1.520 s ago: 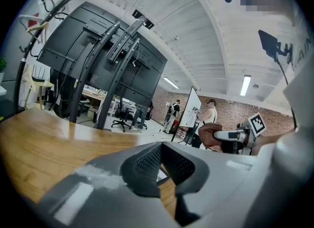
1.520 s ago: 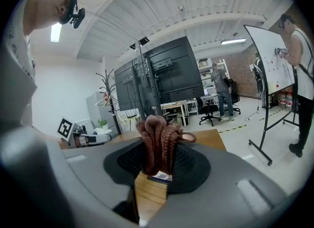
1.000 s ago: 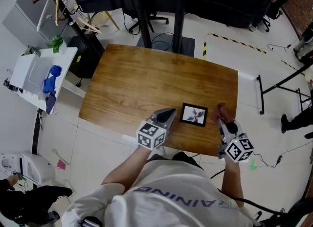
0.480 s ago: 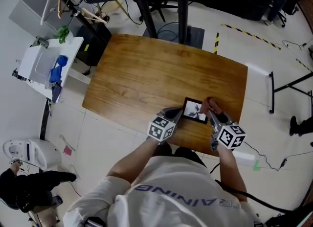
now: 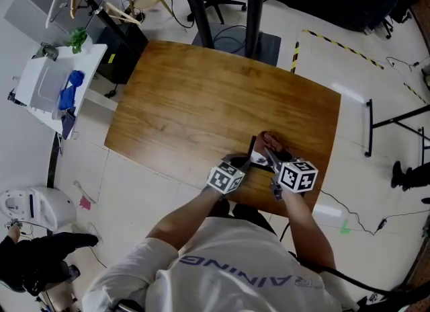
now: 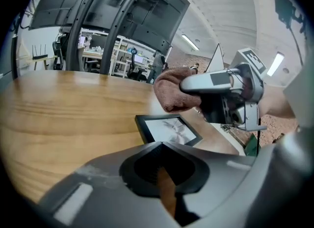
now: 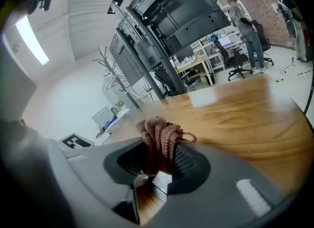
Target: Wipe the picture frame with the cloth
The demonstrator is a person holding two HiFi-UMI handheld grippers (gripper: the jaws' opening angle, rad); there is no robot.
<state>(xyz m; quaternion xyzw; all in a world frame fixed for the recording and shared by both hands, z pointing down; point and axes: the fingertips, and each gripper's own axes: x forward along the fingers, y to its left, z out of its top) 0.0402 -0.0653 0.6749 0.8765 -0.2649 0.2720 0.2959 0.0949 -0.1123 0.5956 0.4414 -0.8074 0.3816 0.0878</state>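
Right gripper view: cloth [image 7: 158, 136] between tongs [image 7: 158, 165]

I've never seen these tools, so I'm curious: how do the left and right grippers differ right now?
The left gripper is shut on nothing; the right gripper is shut on a bunched brown knitted cloth. The left gripper sits beside the black rectangular picture frame; the right gripper holds the cloth over it. Both are at the near edge of the brown wooden table.
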